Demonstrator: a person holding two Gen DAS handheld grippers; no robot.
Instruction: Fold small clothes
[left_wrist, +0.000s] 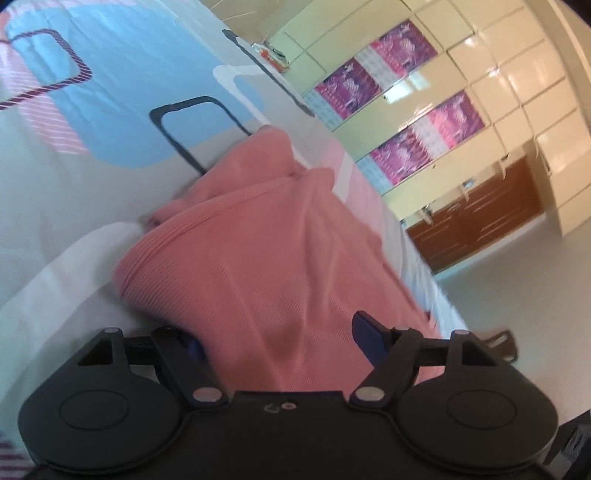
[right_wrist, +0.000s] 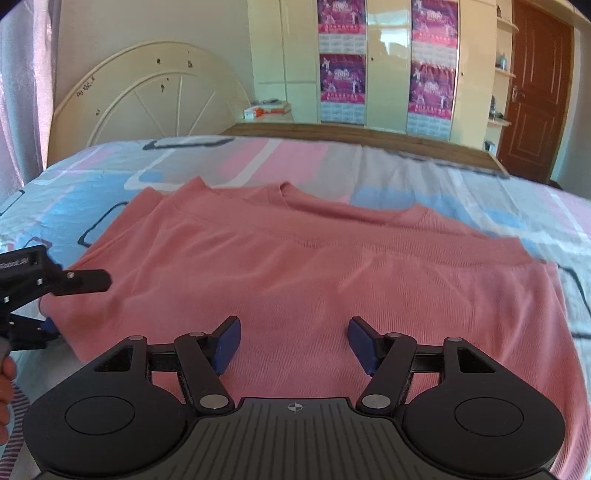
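A pink ribbed shirt lies spread flat on the bed, neckline at the far side. In the right wrist view my right gripper hovers open over the shirt's near part, blue pads apart with only flat cloth below them. My left gripper is at the shirt's left edge, one finger above the cloth and the other below it. In the left wrist view the shirt bulges up between the wide-apart jaws of the left gripper. Cloth partly hides its left pad, and the pads do not visibly pinch it.
The bed has a patterned sheet of pink, blue and grey blocks and a cream headboard. Behind stand a cream wardrobe with purple posters, a brown door and a box on a ledge. A person's hand shows at the left.
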